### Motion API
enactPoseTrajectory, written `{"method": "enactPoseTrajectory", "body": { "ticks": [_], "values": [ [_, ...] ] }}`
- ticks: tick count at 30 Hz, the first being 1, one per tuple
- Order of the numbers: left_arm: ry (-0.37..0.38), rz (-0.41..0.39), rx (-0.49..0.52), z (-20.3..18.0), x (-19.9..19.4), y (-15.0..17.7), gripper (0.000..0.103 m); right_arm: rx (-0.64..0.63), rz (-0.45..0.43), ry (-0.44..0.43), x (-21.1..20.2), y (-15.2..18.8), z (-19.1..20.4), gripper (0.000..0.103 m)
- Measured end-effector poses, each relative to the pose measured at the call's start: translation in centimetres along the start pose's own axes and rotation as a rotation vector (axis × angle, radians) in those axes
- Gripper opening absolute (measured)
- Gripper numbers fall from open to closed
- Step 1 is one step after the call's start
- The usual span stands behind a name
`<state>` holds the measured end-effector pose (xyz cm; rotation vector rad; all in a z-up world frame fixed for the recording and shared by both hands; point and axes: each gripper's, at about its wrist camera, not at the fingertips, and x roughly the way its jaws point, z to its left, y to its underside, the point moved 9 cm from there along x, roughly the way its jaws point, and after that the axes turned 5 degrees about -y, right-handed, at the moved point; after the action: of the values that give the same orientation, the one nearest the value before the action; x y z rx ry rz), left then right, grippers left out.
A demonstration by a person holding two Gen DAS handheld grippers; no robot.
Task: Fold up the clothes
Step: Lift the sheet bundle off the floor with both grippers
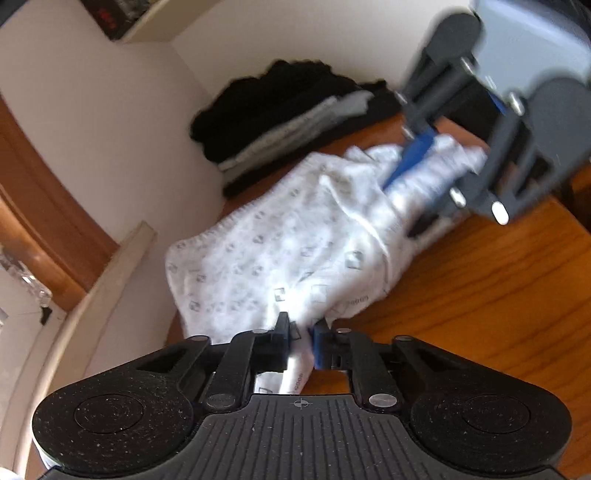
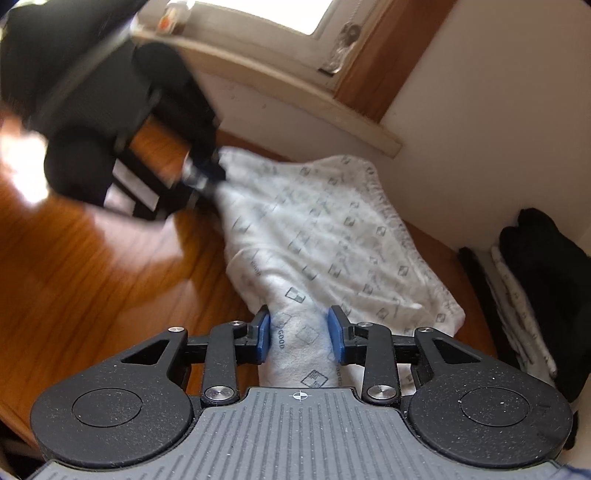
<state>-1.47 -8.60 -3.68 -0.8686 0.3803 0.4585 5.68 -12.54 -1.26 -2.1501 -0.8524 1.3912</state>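
We are pinching the white printed garment (image 2: 325,240) with both tongs, left (image 1: 300,334) and right (image 2: 300,332), on the wooden worktop (image 1: 480,295); folded dark clothes (image 1: 280,118) are sitting upper centre against the wall.

Printed in dark grey on the white patterned cotton garment (image 2: 295,343): the word "GOOD", repeated beside small square emblems.

A wooden table (image 1: 480,295) stands against a white wall (image 1: 110,129). Beyond the table's far edge runs a pale window sill (image 2: 295,85), with a window (image 2: 258,14) above it.
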Motion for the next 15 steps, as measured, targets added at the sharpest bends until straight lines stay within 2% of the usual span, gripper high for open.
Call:
{"method": "enactPoseTrajectory", "body": {
  "ticks": [8,13,15],
  "values": [
    [-0.036,0.009,0.03,0.7,-0.9,-0.1,0.01,-0.099,0.087,0.036,-1.8,1.8,-0.4,0.024],
    [-0.053,0.002,0.015,1.5,-1.5,-0.3,0.01,-0.105,0.139,0.091,-3.2,3.9,-2.1,0.011],
    [-0.055,-0.007,0.011,1.5,-1.8,-0.6,0.009,-0.085,0.149,0.109,-4.0,4.6,-3.1,0.009]
  ]
}}
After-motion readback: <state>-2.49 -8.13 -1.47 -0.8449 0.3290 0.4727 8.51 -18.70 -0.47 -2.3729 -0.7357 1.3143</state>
